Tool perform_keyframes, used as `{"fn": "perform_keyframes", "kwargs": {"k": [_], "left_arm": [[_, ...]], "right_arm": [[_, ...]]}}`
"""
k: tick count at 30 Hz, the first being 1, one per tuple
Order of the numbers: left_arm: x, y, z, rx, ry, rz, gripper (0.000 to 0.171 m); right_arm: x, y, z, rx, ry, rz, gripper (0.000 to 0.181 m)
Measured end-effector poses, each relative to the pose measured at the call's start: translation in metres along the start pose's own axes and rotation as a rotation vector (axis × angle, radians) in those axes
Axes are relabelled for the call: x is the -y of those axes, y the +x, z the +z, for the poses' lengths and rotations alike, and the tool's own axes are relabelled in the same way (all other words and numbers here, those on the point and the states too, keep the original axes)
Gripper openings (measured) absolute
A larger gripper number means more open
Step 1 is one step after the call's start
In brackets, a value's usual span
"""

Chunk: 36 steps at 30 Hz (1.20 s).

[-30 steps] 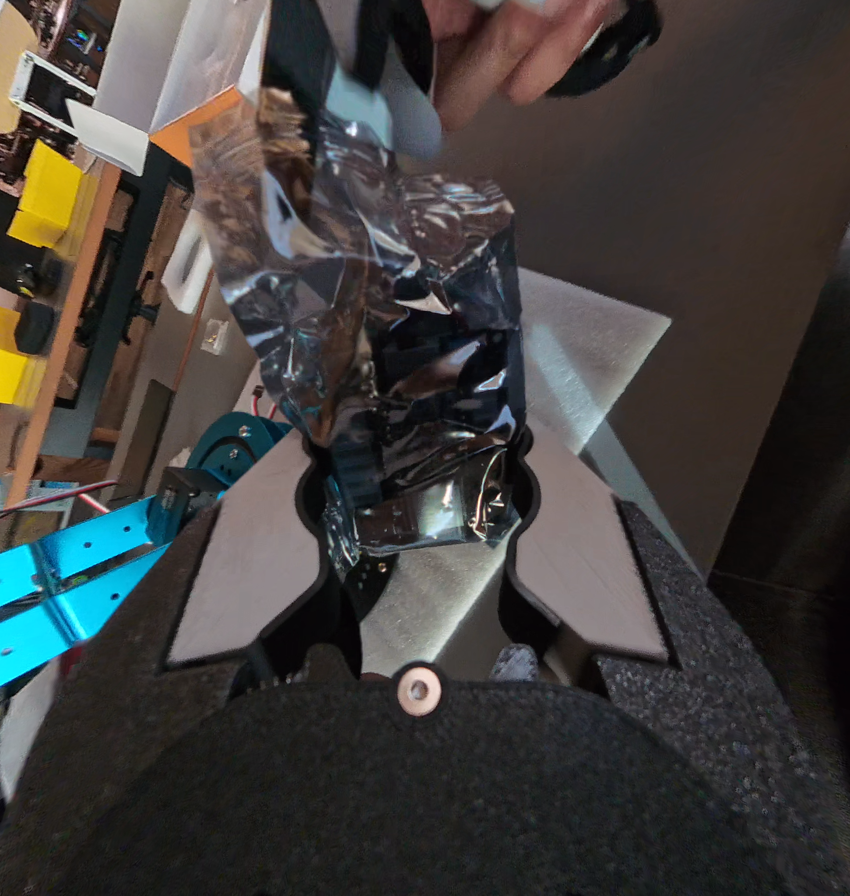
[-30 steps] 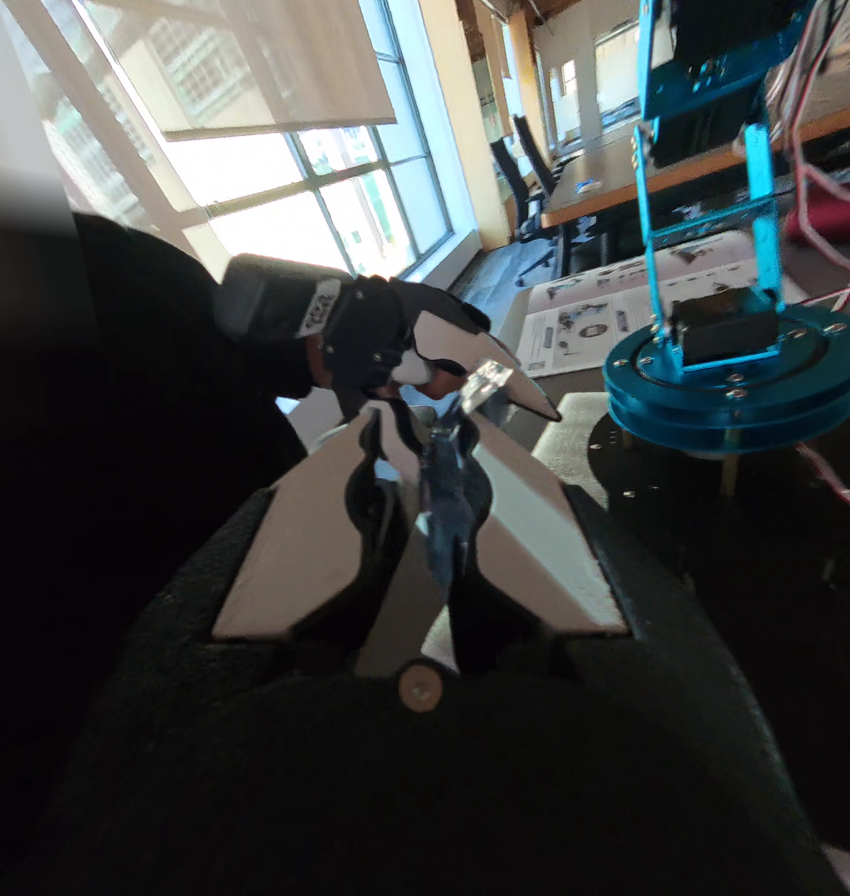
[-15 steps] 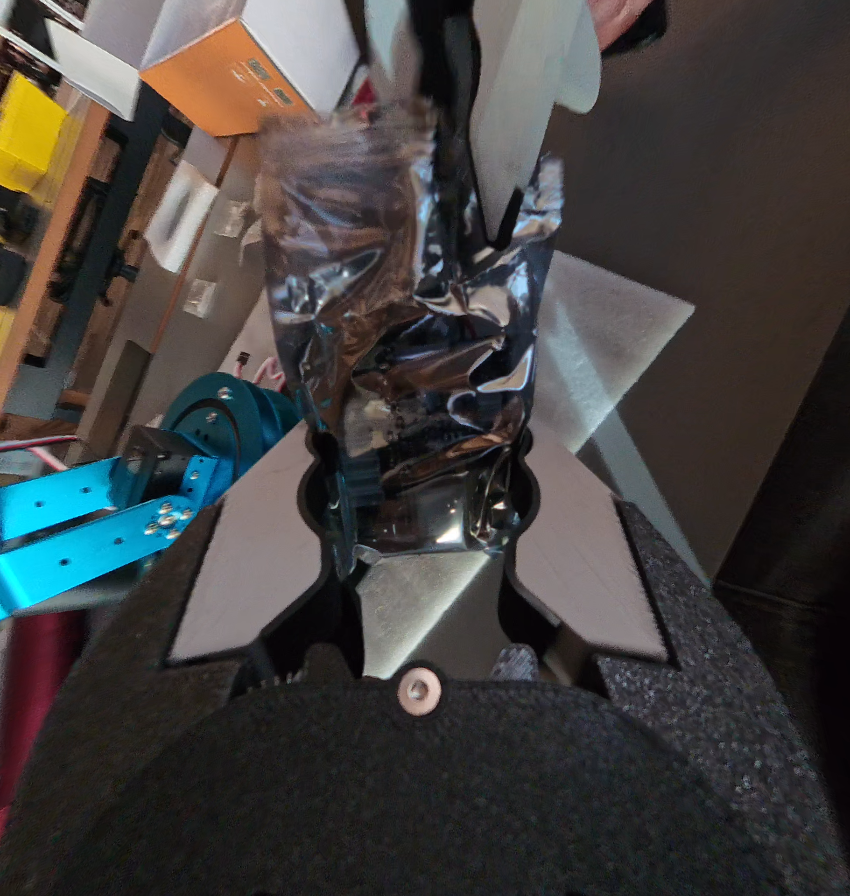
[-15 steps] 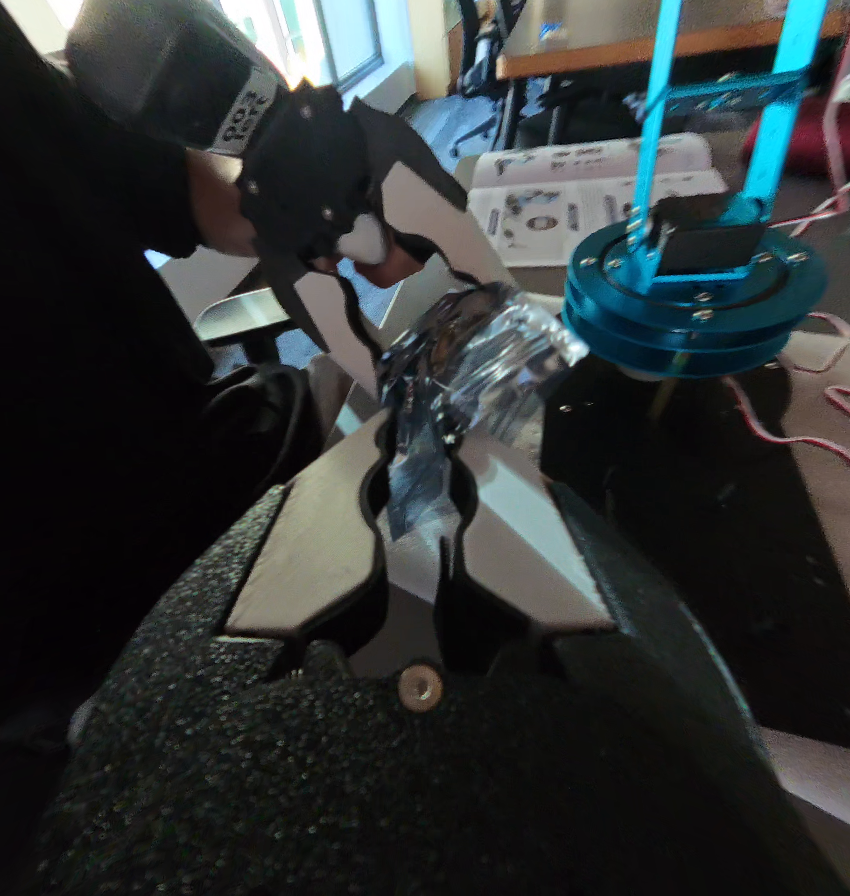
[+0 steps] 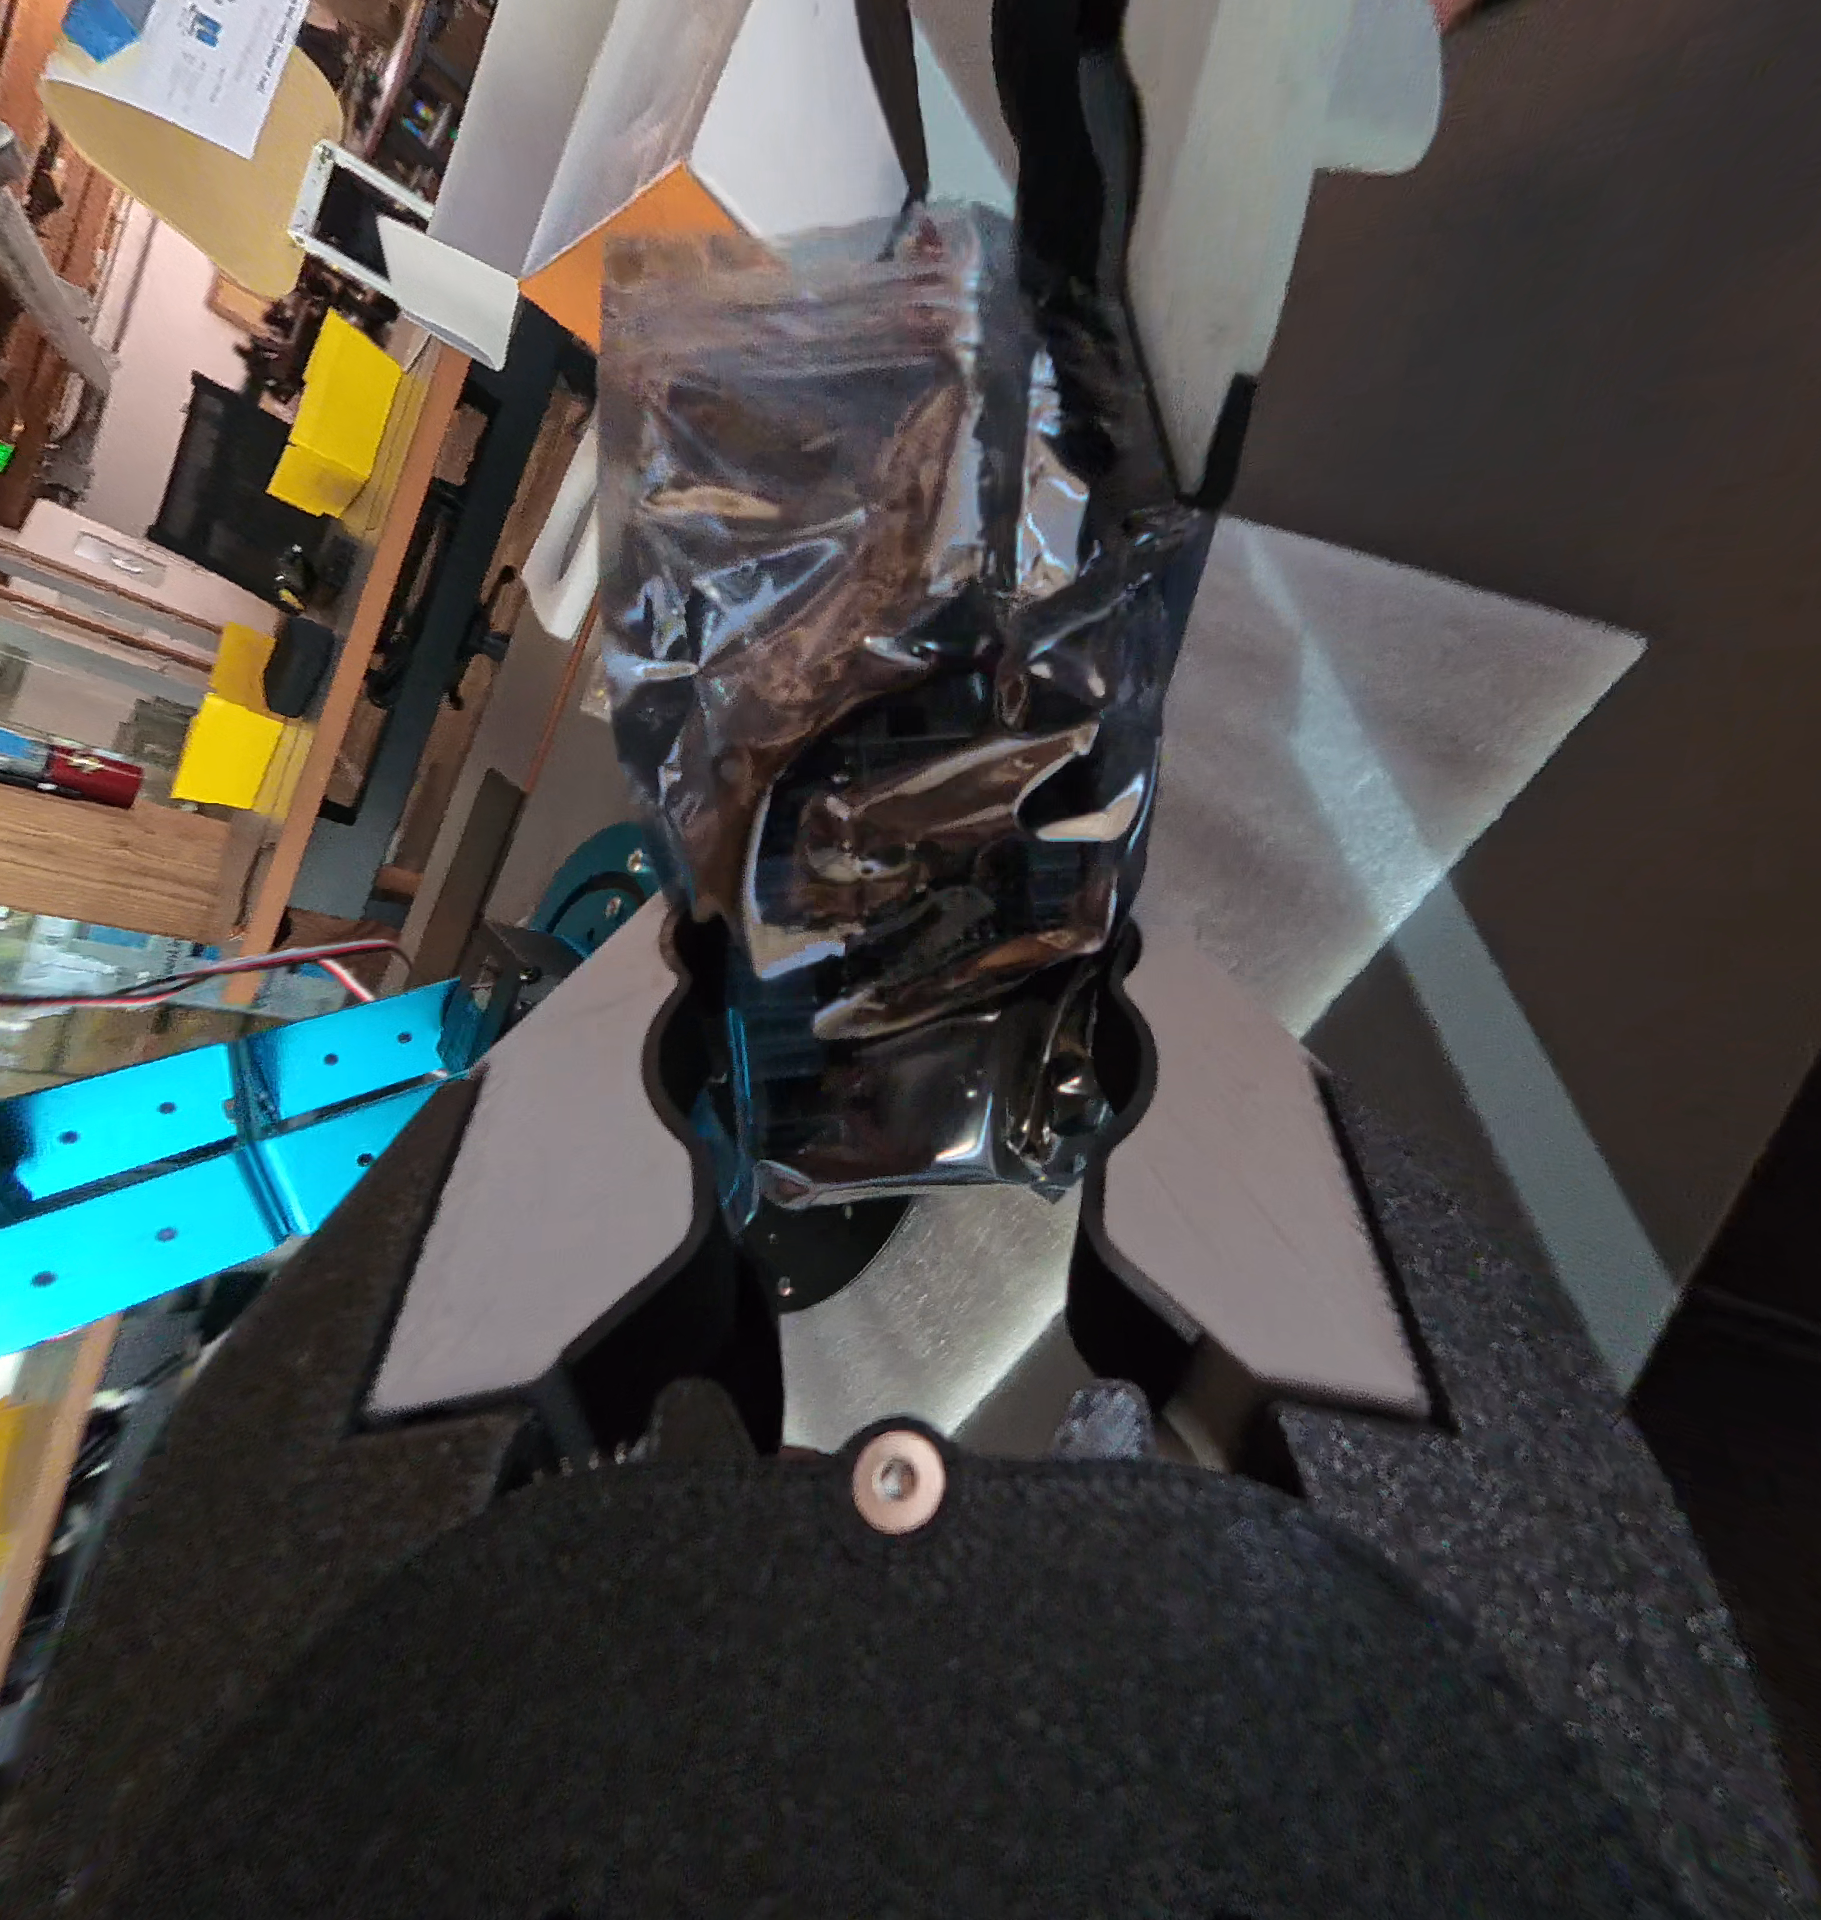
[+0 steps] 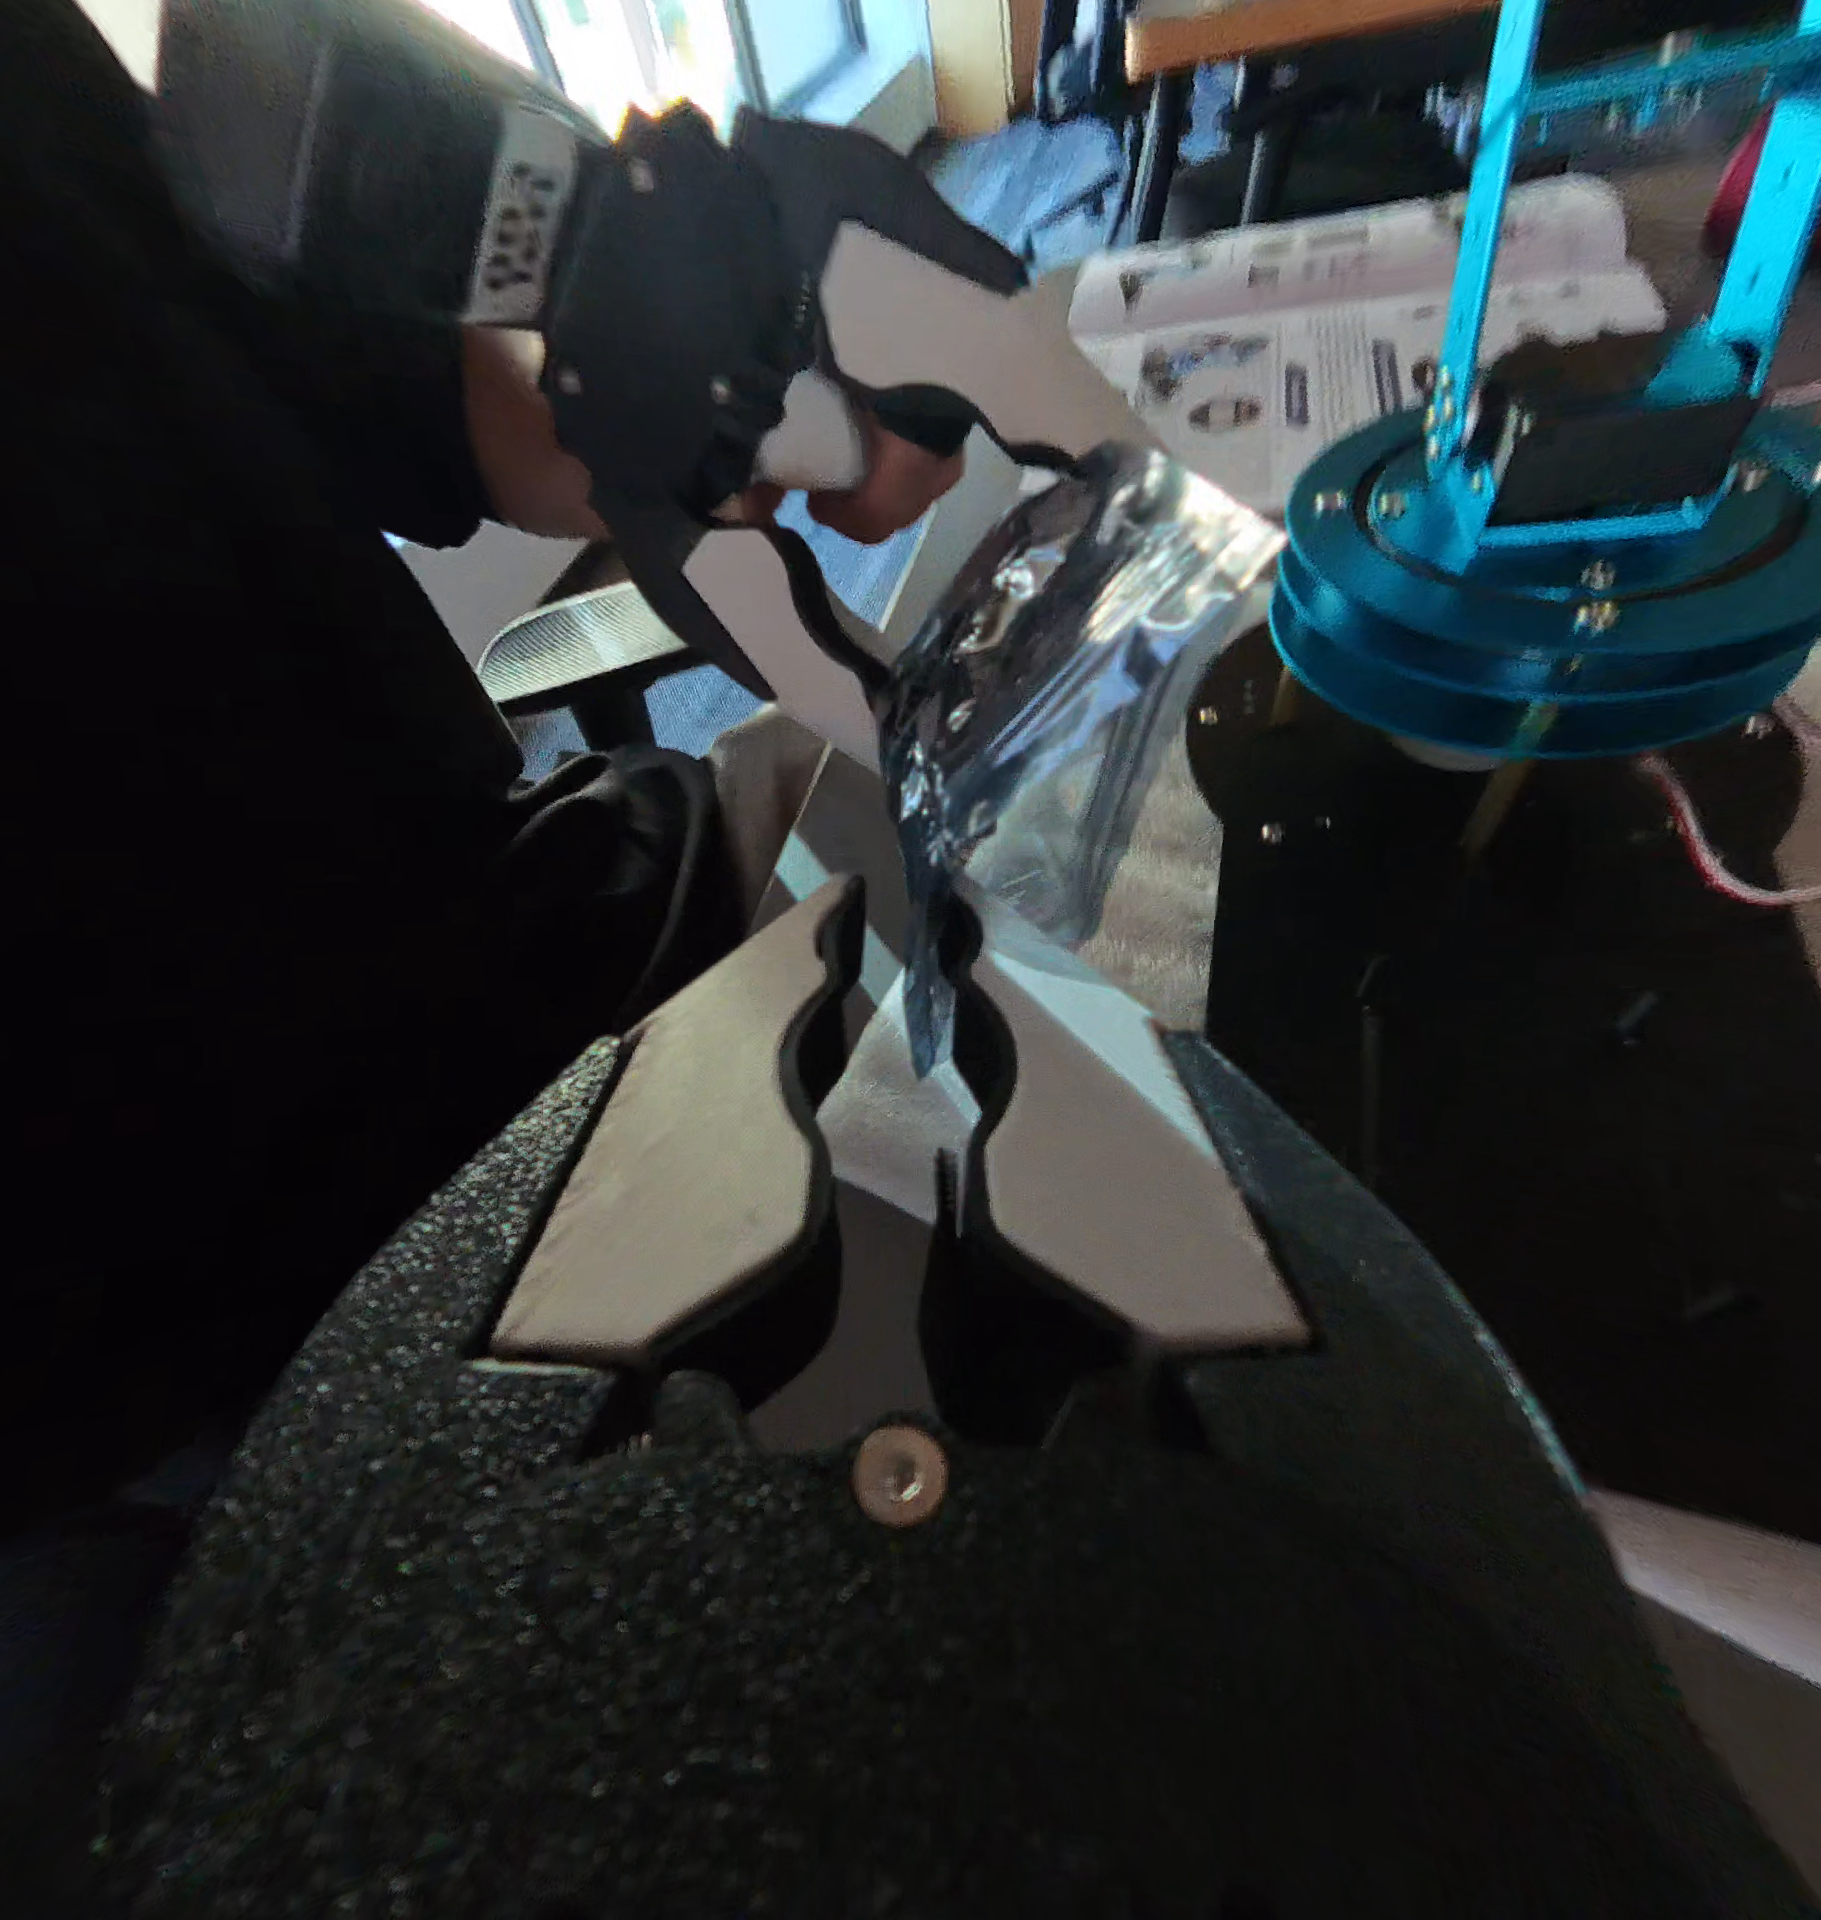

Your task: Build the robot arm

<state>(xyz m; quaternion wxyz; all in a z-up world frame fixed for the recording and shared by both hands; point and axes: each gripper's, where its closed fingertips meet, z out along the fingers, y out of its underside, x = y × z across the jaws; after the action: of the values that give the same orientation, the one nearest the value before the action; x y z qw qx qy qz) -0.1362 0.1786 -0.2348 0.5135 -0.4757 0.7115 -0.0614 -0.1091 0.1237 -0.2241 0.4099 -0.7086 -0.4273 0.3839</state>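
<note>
A crumpled silvery anti-static bag (image 5: 885, 727) with a dark part inside is gripped at its lower end between the fingers of my left gripper (image 5: 901, 925), which is shut on it. The bag stands up from the jaws. In the right wrist view the bag (image 6: 1041, 665) hangs from the left gripper (image 6: 885, 447), held by a hand. My right gripper (image 6: 906, 920) has its jaws parted. A thin corner of the bag lies in the gap, against the right finger (image 6: 1093, 1174). The right gripper's white fingers (image 5: 1249, 208) show beside the bag's top in the left wrist view.
A blue metal robot arm (image 5: 210, 1122) stands on a round blue base (image 6: 1560, 582) over a black plate (image 6: 1457, 935). An open booklet (image 6: 1301, 343) lies behind it. A white foam sheet (image 5: 1353, 748) lies on the table. Yellow bins (image 5: 334, 416) and a white-and-orange box (image 5: 615, 270) are at the left.
My right gripper's jaws have parted, and only a corner of the bag is still between them. The left gripper keeps its grip on the bag and has swung a little.
</note>
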Motion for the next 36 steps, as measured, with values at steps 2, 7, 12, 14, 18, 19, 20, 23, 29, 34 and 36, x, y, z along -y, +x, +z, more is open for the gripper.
{"fn": "perform_keyframes", "kwargs": {"k": [2, 7, 12, 14, 18, 19, 20, 23, 29, 34, 36], "left_arm": [[-0.007, 0.000, 0.006, 0.027, -0.031, 0.033, 0.074], [-0.001, 0.001, 0.004, 0.001, 0.009, -0.012, 0.074], [-0.012, 0.005, 0.004, -0.050, -0.023, -0.039, 0.074], [-0.013, 0.009, 0.005, -0.085, -0.021, -0.083, 0.074], [-0.013, 0.010, 0.006, -0.117, -0.016, -0.125, 0.074], [-0.014, 0.011, 0.006, -0.122, -0.020, -0.121, 0.074], [-0.015, 0.013, 0.007, -0.122, -0.029, -0.102, 0.074], [-0.008, 0.019, 0.006, -0.125, 0.012, -0.056, 0.073], [0.001, 0.019, -0.001, -0.156, 0.039, -0.045, 0.072], [0.011, 0.001, -0.009, -0.024, 0.117, 0.041, 0.072], [0.017, 0.000, -0.010, -0.011, 0.151, 0.040, 0.072]], "right_arm": [[-0.007, 0.004, 0.002, 0.002, -0.055, 0.054, 0.000], [0.015, -0.024, 0.004, 0.288, 0.091, 0.306, 0.000], [-0.002, -0.003, 0.006, -0.042, 0.002, -0.181, 0.022], [-0.005, 0.003, 0.006, -0.157, -0.029, -0.308, 0.027], [-0.003, 0.008, 0.008, -0.221, -0.030, -0.329, 0.022], [-0.005, 0.010, 0.008, -0.226, -0.042, -0.326, 0.018], [-0.010, 0.008, 0.009, -0.208, -0.077, -0.316, 0.012], [0.003, -0.027, 0.009, 0.101, -0.021, -0.032, 0.000], [0.007, -0.026, -0.002, 0.092, 0.011, -0.105, 0.009], [0.042, 0.009, -0.049, 0.064, 0.226, 0.143, 0.041], [0.034, 0.019, -0.041, 0.076, 0.184, 0.223, 0.046]]}}
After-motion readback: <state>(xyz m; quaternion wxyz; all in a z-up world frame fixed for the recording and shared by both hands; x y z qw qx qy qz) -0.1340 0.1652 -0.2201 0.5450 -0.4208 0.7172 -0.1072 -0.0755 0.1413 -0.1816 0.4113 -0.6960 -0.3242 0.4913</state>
